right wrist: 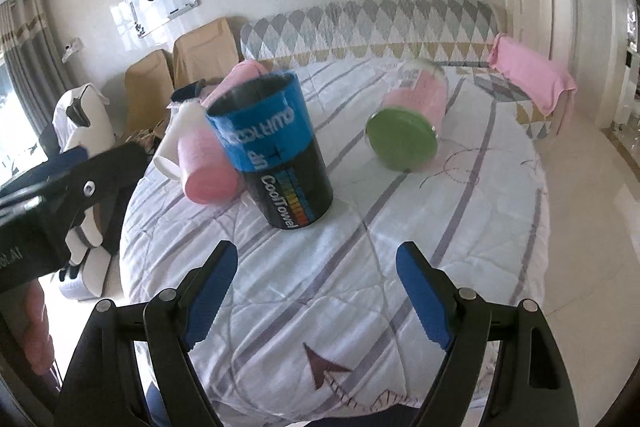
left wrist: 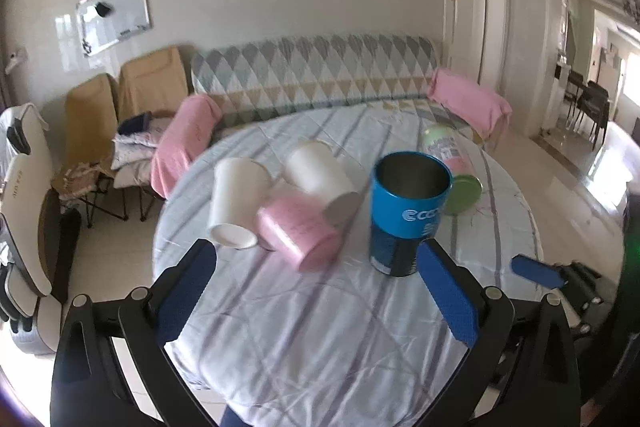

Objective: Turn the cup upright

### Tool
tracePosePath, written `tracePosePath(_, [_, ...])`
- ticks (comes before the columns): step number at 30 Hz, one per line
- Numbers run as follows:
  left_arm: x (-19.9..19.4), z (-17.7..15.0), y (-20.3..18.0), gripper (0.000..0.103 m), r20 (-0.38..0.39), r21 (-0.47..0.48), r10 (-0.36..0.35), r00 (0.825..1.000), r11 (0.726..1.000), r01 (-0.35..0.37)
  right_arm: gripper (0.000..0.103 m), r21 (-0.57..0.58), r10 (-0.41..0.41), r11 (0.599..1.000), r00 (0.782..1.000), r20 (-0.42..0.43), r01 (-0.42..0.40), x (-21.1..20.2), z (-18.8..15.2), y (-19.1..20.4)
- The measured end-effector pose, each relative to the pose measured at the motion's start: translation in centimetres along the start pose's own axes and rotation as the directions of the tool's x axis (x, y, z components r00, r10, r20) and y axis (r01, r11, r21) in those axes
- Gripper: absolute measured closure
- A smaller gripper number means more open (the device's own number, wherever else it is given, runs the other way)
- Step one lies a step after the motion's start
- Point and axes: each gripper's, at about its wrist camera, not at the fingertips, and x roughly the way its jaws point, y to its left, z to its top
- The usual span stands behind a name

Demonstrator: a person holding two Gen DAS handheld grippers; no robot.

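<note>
Nearest the cameras, both of my grippers stood with their blue-padded fingers spread wide and nothing between them: my left gripper (left wrist: 316,287) hovered over the striped cloth of the round table (left wrist: 320,347), aimed at the cluster of cups, and my right gripper (right wrist: 316,291) hovered over the near part of the same table, well short of the blue can (right wrist: 276,151). I judged both to be parted for an approach, since no cup was yet gripped. Just beyond the left gripper lay one pink cup (left wrist: 298,231) on its side, its closed base toward the camera, propped against the two white cups (left wrist: 236,201) (left wrist: 322,181) behind it, each also on its side; leaning together probably kept the three from rolling. Any of the three could be the one to flip, and I could not tell which was meant. To their right stood the single blue can, upright with its mouth open, apparently in need of no turning. Farther off lay one clear jar (right wrist: 408,119) with pink contents and a green lid (right wrist: 400,139), on its side, lid toward the right camera. Counted: three toppled cups, one upright can, one lying jar. Beyond the table ran a sofa (left wrist: 316,71) in a diamond-pattern cover.
</note>
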Motion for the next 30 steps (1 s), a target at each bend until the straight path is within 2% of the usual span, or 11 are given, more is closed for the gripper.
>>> tracePosePath(3, [-1.1, -0.2, 1.1, 0.001, 0.025, -0.001, 0.018, 1.000, 1.000, -0.018, 0.020, -0.007, -0.047, 0.999, 0.999, 0.026, 0.048, -1.5, 0.2, 1.1])
tracePosePath(11, [-2.9, -1.0, 4.1, 0.001, 0.045, -0.054, -0.042, 0.998, 0.998, 0.045, 0.020, -0.027, -0.159, 0.986, 0.982, 0.100, 0.162, -4.5, 0.7, 4.1])
tracePosePath(17, [-4.1, -1.3, 4.8, 0.000, 0.079, -0.067, -0.061, 0.995, 0.996, 0.066, 0.020, -0.070, -0.194, 0.975, 0.966, 0.173, 0.209, -6.0, 1.0, 6.1])
tracePosePath(22, [-4.9, -1.5, 5.4, 0.000, 0.104, -0.081, -0.048, 0.993, 0.995, 0.057, 0.020, -0.109, -0.206, 0.966, 0.950, 0.235, 0.236, -6.8, 0.8, 7.3])
tracePosePath(30, [-5.0, -1.4, 5.5, 0.000, 0.102, -0.079, -0.023, 0.995, 0.996, 0.031, 0.020, -0.098, -0.216, 0.964, 0.945, 0.246, 0.246, -7.2, 0.8, 7.3])
